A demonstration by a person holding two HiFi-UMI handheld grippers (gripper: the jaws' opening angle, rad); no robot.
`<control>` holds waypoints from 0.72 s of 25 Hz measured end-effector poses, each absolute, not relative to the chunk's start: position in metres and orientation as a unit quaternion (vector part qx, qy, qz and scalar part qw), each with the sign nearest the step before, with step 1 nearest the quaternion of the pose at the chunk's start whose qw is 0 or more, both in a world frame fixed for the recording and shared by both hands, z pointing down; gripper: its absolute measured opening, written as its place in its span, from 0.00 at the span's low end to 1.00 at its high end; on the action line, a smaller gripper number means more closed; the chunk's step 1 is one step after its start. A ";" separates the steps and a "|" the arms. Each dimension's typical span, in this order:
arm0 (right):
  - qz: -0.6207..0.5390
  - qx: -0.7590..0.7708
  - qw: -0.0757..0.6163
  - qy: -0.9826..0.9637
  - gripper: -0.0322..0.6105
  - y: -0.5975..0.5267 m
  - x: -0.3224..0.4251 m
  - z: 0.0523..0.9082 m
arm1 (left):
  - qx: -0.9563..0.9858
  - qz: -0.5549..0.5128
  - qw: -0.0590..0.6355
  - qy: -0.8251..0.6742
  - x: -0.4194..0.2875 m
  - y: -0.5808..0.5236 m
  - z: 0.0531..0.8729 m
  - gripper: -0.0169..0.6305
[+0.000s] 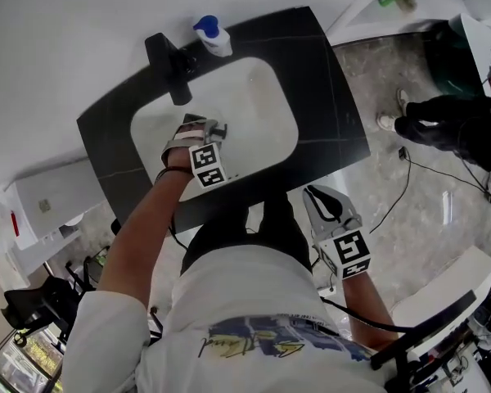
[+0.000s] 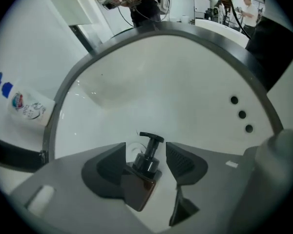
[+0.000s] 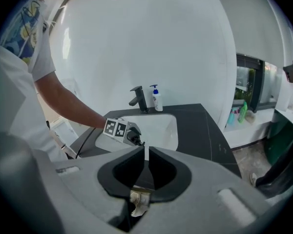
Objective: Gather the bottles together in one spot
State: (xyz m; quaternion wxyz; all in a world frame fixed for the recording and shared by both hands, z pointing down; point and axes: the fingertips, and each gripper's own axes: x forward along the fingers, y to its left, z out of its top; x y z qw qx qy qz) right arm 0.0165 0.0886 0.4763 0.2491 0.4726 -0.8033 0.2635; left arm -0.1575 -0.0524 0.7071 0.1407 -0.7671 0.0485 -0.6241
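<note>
Bottle (image 2: pixel 139 189) in white basin (image 2: pixel 185 82), black counter (image 1: pixel 327 80); left gripper (image 2: pixel 145 149) spread around it, right gripper (image 3: pixel 146 152) closed, empty.

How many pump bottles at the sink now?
2. A brown bottle is in the basin between the left gripper's open jaws; a white one with a blue pump stands by the faucet. Others may be hidden.

Washroom setup: white basin (image 1: pixel 262 97), black faucet (image 1: pixel 168 65), dark countertop (image 1: pixel 327 76).
</note>
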 end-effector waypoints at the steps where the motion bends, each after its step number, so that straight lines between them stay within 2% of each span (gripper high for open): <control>1: 0.265 0.478 0.249 -0.800 0.10 0.089 0.018 0.477 | -0.760 -0.632 0.147 0.036 -0.158 -0.054 0.713 0.44; 14: 0.285 0.500 0.256 -0.776 0.10 0.093 0.027 0.484 | -0.682 -0.702 0.198 -0.055 -0.170 -0.055 0.764 0.39; 18: 0.288 0.502 0.259 -0.773 0.10 0.092 0.033 0.483 | -0.662 -0.722 0.189 -0.069 -0.170 -0.055 0.769 0.38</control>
